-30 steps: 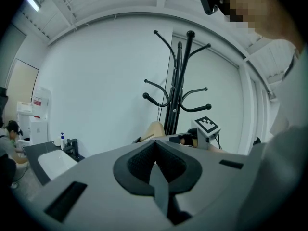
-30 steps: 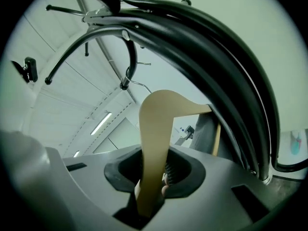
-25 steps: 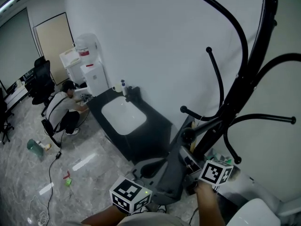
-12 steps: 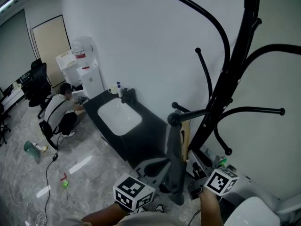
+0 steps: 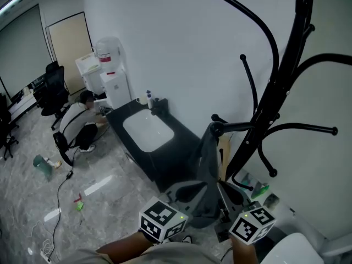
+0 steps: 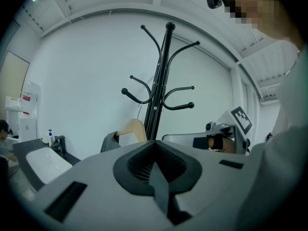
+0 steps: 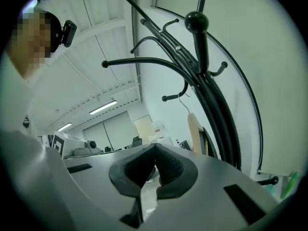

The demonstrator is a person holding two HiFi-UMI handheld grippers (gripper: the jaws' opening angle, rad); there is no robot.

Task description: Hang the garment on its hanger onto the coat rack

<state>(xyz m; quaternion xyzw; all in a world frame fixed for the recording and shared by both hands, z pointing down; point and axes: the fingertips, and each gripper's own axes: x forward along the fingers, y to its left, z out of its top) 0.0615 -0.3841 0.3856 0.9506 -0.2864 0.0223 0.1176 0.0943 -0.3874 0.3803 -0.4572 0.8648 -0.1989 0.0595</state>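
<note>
Garment [image 5: 204, 172]: one, dark grey, on one wooden hanger [image 5: 224, 154]. The hanger's hook sits over a low arm of the rack [image 5: 275, 92], close to the pole. The garment hangs free below that arm.

Rack: one, black, single pole. Six curved, knob-tipped arms counted in the left gripper view: two high, four lower. Only the one arm carries anything.

Grippers: two, each with one marker cube, both low in the head view beneath the garment.
- Left gripper [image 6: 155, 146]: pads pressed together, nothing between them. Hanger and garment show beyond the tips, apart from them.
- Right gripper [image 7: 155, 149]: jaws closing to full contact, pad on pad, empty. Hanger shows beside the pole beyond it, not touched.

Surroundings, left of the rack along the white wall:
- One black counter [image 5: 184, 143] with one white basin [image 5: 146, 133] set in it.
- One faucet [image 5: 159, 108] at the basin's far edge, and one small bottle [image 5: 148, 97] just beside it.
- One white dispenser [image 5: 113, 78] past the counter's far end.
- One person [image 5: 77, 126] crouching on the floor near the dispenser.
- One black chair [image 5: 54, 87] further back.
- One green item [image 5: 42, 166] on the grey floor, well apart from the counter.
</note>
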